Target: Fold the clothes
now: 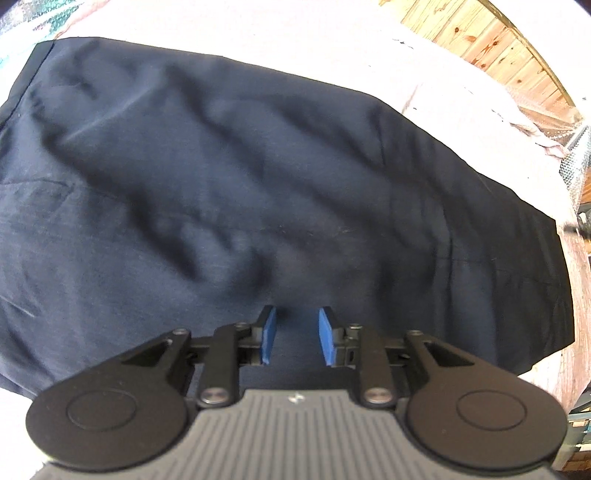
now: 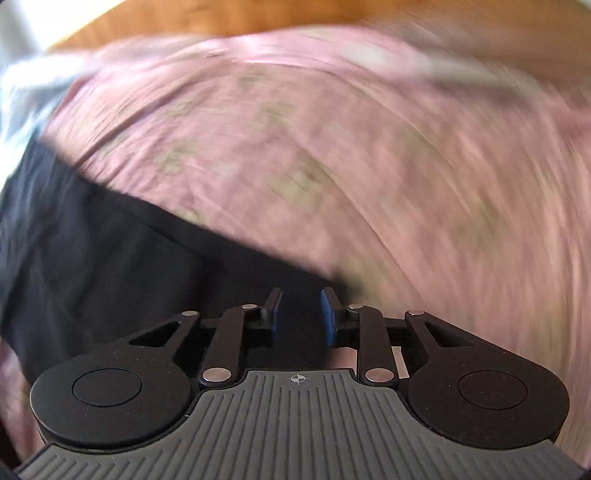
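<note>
- Left tool: nearest in left view, blue pads spread w/ a clear gap, nothing pinched; dark cloth shows between them.
- Garment, dark navy, lies spread ahead of the left tool and runs under its tips; fills most of that view, wrinkled, w/ diagonal creases ahead-left of the tool.
- Hem band of garment at far left ahead; a straight edge far ahead; another edge off to the right of the tool.
- Sheet, pale/whitish, beyond the garment ahead and ahead-right; garment rests on it.
- Wood-plank wall far ahead-right, past the sheet.
- Patterned teal/white fabric far ahead-left, at the view's corner.
- Right tool: pads apart, gap between them, nothing gripped; dark cloth seen through the gap.
- Right view heavily motion-blurred, detail poor.
- Garment here sits left and ahead-left of the right tool; its edge runs diagonally down to just ahead of the tips, so the tool is right at the garment's edge.
- Pink bedcover w/ faint pattern ahead and right of the right tool; garment lies on it.
- Brown wood strip far ahead; can't tell what it belongs to.
</note>
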The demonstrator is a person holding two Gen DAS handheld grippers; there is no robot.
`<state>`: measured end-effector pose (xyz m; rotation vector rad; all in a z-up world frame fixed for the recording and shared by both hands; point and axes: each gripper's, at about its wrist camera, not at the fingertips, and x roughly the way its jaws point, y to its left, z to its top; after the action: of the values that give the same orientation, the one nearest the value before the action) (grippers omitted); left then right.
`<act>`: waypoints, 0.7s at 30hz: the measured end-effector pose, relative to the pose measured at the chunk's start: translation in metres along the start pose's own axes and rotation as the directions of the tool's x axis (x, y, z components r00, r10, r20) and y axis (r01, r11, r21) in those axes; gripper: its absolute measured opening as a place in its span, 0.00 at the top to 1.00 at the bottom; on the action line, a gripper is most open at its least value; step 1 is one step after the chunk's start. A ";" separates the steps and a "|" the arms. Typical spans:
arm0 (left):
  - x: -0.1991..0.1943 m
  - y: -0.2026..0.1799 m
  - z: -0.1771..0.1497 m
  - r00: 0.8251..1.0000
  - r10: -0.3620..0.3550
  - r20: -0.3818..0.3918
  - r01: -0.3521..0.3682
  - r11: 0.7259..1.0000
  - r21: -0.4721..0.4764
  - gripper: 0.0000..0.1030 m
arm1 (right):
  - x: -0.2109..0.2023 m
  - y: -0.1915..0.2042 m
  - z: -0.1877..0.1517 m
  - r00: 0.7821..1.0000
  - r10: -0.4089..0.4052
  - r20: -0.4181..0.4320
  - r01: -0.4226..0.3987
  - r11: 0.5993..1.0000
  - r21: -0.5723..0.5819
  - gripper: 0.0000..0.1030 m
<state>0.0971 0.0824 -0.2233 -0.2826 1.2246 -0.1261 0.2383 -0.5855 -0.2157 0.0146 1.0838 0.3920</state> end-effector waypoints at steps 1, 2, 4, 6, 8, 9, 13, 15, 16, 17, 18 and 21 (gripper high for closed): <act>0.004 -0.003 -0.001 1.000 0.001 -0.007 -0.001 1.000 -0.003 0.75 | -0.007 -0.016 -0.017 1.000 0.014 0.003 -0.014 0.997 0.081 0.74; 0.007 -0.009 0.000 1.000 0.005 -0.014 -0.005 1.000 -0.001 0.74 | -0.008 -0.020 -0.032 0.999 0.042 0.008 -0.043 0.991 0.128 0.74; 0.008 -0.016 0.001 1.000 0.016 -0.005 -0.016 1.000 0.012 0.67 | -0.007 -0.023 -0.058 0.997 0.078 0.023 -0.082 0.977 0.198 0.74; 0.008 -0.025 0.000 1.000 0.007 -0.010 -0.007 1.000 0.026 0.66 | -0.005 -0.022 -0.073 0.994 0.087 0.060 -0.099 0.966 0.239 0.74; 0.007 -0.033 -0.001 1.000 -0.001 -0.015 0.002 0.999 0.041 0.66 | -0.004 -0.020 -0.084 0.990 0.084 0.110 -0.111 0.956 0.271 0.73; 0.006 -0.038 -0.002 1.000 -0.004 -0.019 0.005 0.998 0.060 0.66 | -0.005 -0.020 -0.086 0.988 0.085 0.128 -0.118 0.952 0.282 0.73; 0.003 -0.050 -0.006 0.999 -0.051 -0.020 0.053 0.993 0.105 0.65 | -0.013 -0.003 -0.088 0.985 0.070 0.160 -0.112 0.957 0.267 0.73; 0.005 -0.055 -0.007 0.997 -0.075 -0.014 0.076 0.992 0.101 0.65 | -0.016 0.007 -0.087 0.984 0.086 0.154 -0.122 0.962 0.245 0.73; 0.004 -0.058 -0.009 0.998 -0.061 -0.002 0.061 0.993 0.096 0.66 | -0.017 0.010 -0.086 0.984 0.099 0.150 -0.132 0.966 0.224 0.73; 0.002 -0.062 -0.011 0.999 -0.048 0.010 0.047 0.995 0.091 0.65 | -0.015 0.010 -0.087 0.983 0.113 0.148 -0.143 0.966 0.217 0.73; 0.000 -0.065 -0.013 0.999 -0.034 0.022 0.032 0.996 0.086 0.65 | -0.014 0.010 -0.087 0.981 0.126 0.145 -0.155 0.965 0.211 0.73; -0.014 -0.077 -0.023 0.999 -0.014 0.053 0.013 1.000 0.025 0.64 | -0.007 -0.003 -0.089 0.974 0.163 0.155 -0.194 0.958 0.209 0.76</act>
<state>0.0750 0.0089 -0.1961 -0.2716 1.1680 -0.1447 0.1598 -0.6063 -0.2524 0.3374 0.9890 0.4239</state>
